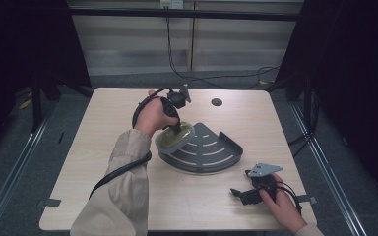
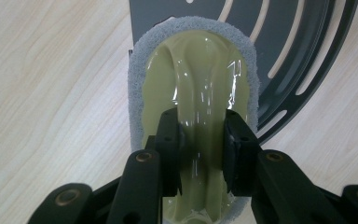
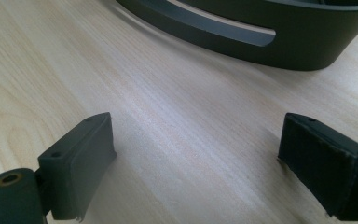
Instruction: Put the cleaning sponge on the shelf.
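- Sponge [image 2: 193, 93] sits straight ahead of the left gripper [image 2: 200, 140] and partly between its jaws: a pale olive, glossy scrubber with a raised middle ridge and a grey foam rim.
- Long axis of the sponge runs directly away from the left jaws, in line with them; the ridge comes down between the two pads, so the grip is across the narrow way of that ridge.
- Left jaws stand part-closed with both pads pressed against the sides of the ridge; they have hold of it.
- Rack [image 2: 298, 51], a dark grey quarter-round shelf with curved slots, lies under the far end of the sponge and off to the right of the left jaws; bare wooden table [image 2: 51, 93] lies to their left. The sponge appears to overhang the rack's straight edge, its near part over the table.
- In the high view the left gripper [image 1: 177, 129] points down onto the sponge [image 1: 176, 137] at the near-left corner of the rack [image 1: 206, 150].
- Right gripper [image 3: 196, 158] is wide open and holds nothing, low over the table; the rack's curved wall [image 3: 261, 39] lies ahead of its jaws, apart from them.
- Judgement: the left hand is the nearer and the one engaged, so any coming move turns on where the sponge's far end goes relative to the rack floor.
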### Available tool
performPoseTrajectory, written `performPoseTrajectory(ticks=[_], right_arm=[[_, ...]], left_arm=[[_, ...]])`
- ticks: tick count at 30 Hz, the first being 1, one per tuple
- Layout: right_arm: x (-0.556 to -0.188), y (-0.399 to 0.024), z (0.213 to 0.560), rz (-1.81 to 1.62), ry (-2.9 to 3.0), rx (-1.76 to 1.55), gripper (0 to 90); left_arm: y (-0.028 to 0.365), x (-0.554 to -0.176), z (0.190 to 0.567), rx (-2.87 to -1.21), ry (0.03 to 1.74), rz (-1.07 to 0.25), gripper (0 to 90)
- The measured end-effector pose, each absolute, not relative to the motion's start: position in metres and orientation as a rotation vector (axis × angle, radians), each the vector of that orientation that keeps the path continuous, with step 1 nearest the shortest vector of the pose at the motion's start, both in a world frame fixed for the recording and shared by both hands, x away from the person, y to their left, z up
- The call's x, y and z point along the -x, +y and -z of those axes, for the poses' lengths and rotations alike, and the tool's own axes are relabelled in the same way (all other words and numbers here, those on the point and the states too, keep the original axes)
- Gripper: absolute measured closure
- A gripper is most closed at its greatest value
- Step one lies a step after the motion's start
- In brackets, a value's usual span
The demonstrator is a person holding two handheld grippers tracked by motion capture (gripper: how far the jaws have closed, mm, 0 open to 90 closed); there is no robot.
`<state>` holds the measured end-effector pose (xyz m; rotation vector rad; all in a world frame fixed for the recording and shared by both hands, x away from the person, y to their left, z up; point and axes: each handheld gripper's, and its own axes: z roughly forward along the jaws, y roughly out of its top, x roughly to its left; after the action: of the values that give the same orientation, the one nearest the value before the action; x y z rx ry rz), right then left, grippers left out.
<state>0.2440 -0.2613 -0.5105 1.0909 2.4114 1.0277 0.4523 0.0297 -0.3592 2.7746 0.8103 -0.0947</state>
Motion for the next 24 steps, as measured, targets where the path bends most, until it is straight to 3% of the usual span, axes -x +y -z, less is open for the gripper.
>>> performPoseTrajectory(ticks=[24], right_arm=[[-0.244, -0.261, 0.511, -1.027, 2.409, -1.090, 9.6]], left_arm=[[0.014, -0.460, 0.371, -2.772, 0.822, 0.086, 71.1]])
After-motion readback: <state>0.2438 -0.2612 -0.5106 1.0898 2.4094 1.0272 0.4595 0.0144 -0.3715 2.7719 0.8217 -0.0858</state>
